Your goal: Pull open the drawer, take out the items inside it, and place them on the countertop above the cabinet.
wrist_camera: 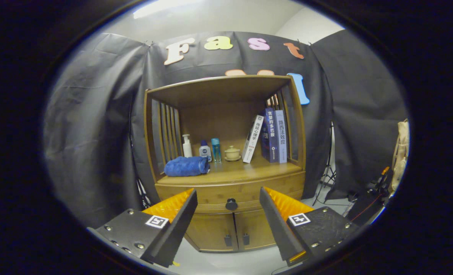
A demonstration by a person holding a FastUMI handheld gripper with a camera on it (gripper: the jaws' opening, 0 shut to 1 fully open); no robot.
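Black cloth drapes the booth behind a brown bamboo cabinet (226,160) standing on a pale floor. Seen from the gripper view, its open shelf serves as the tabletop (241,172) above a closed curved-front drawer (230,193) with a round dark knob (231,204); two small doors with dark handles sit beneath.

On the tabletop a rolled blue towel (186,166) lies at the front left. Behind it stand a white pump bottle (187,146), a small white bottle with a blue cap (205,149), a clear blue bottle (216,149) and a small pale lidded cup (232,153). Three upright books (268,137) lean against the slatted right side, probably propped there so they stay up.

The hand-held gripper (228,202) hovers short of the cabinet, its fingers spread wide apart and holding nothing, the knob lined up between them, which suits a straight approach to pinch it. The drawer's contents are hidden while it is shut.

Bare wood at the front centre and right of the tabletop leaves room to set items down. Open floor in front gives the drawer space to slide out.
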